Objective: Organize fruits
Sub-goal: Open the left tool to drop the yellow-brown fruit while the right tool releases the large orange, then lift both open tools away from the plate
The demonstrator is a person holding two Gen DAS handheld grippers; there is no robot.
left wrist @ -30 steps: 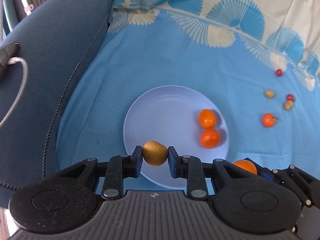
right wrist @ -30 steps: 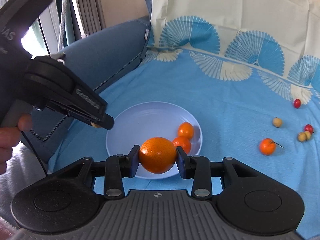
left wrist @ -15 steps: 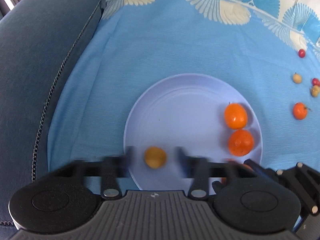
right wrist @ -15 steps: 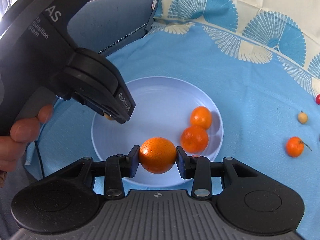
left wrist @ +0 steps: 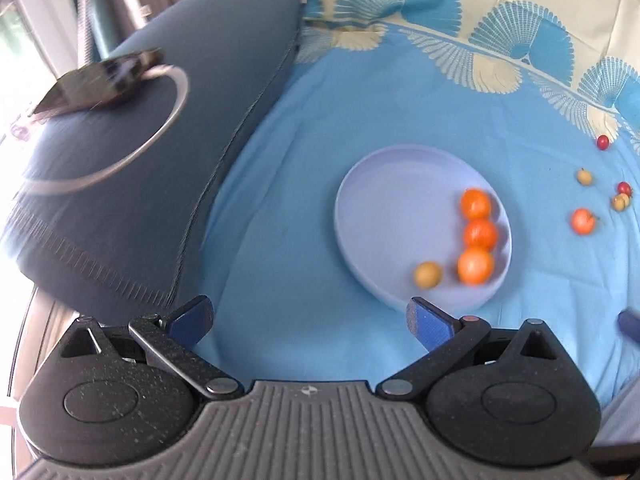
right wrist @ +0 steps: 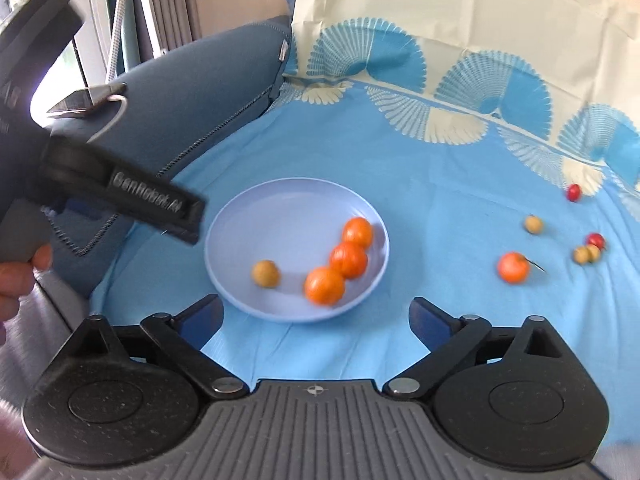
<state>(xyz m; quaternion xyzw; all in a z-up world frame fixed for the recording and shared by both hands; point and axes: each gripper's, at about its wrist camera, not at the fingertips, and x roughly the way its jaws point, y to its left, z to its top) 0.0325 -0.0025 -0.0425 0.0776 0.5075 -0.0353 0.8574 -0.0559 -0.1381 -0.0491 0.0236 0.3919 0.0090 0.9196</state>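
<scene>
A pale blue plate (left wrist: 384,196) (right wrist: 288,208) lies on the blue cloth. It holds three oranges (left wrist: 475,266) (right wrist: 324,286) in a row and a small brown fruit (left wrist: 428,275) (right wrist: 265,274). My left gripper (left wrist: 310,322) hangs above the cloth short of the plate, its jaws opening wide with nothing between them. My right gripper (right wrist: 316,316) is also opening, empty, just short of the plate's near rim. Another orange (left wrist: 582,221) (right wrist: 513,267), red cherries (right wrist: 574,192) and small tan fruits (right wrist: 533,224) lie loose on the cloth at the right.
A dark blue cushion (left wrist: 160,140) (right wrist: 200,80) borders the cloth on the left, with a phone and white cable (left wrist: 100,80) on it. In the right wrist view a person's hand (right wrist: 16,280) holds the left gripper's black body (right wrist: 120,196) at the left.
Both grippers let go of their fruit: the brown fruit and the large orange now rest on the plate. Both grippers drew back and up from the plate with jaws spread wide.
</scene>
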